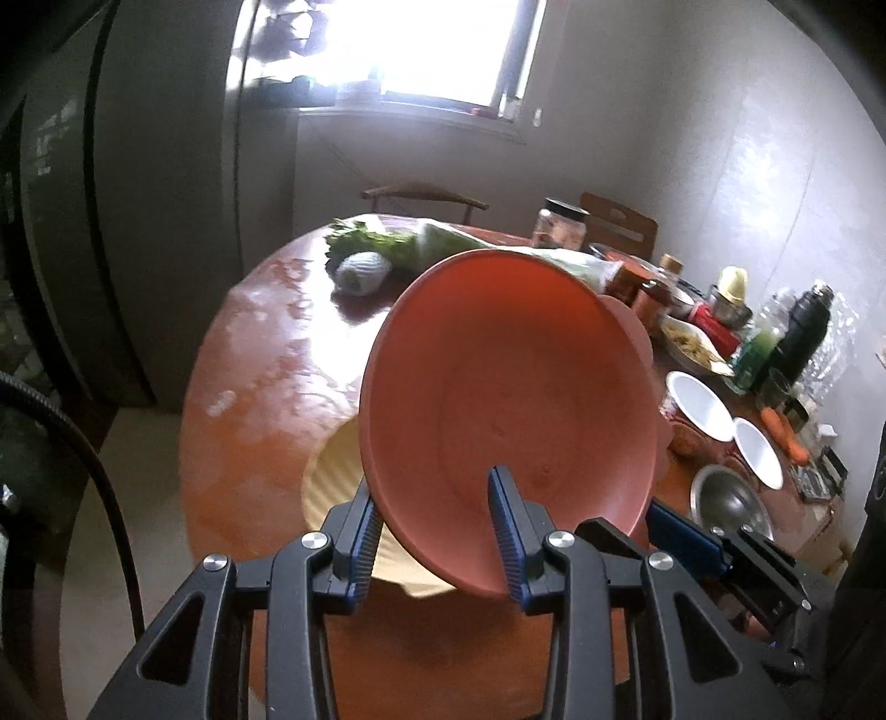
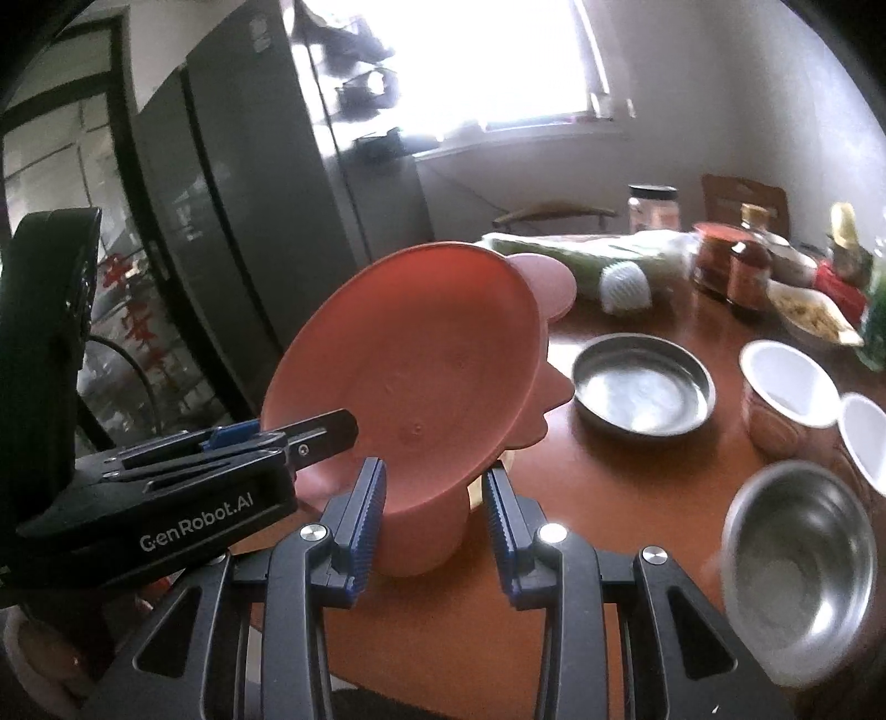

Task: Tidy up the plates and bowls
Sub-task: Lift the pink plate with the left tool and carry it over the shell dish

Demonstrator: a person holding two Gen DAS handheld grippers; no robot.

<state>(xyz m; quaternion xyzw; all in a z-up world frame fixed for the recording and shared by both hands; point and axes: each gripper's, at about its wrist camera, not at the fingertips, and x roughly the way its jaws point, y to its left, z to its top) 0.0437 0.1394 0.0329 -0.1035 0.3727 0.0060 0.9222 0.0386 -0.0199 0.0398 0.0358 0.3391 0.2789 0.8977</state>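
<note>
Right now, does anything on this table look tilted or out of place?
Yes. The orange plate is steeply tilted, lifted off the table, gripped at its rim by the left gripper and the right gripper. Nothing looks spilled.

free: table (image 1: 260, 354) left half | blocked: right w/ steel bowls (image 2: 642, 387), jars (image 2: 714, 257)

At the far edge of the round reddish-brown wooden table (image 1: 266, 354) lies a bundle of leafy green vegetables (image 1: 376, 241), a white foam-netted fruit (image 2: 626, 288) just in front. To the right, a clear jar with a black lid (image 2: 653, 207), a dark brown sauce bottle (image 2: 748, 266), a black thermos flask (image 1: 805, 327) and an orange carrot (image 1: 783, 435). On the left, a tall grey refrigerator (image 2: 238, 183). Behind the table, a wooden chair (image 1: 423, 196) under the bright window (image 1: 437, 44).
</note>
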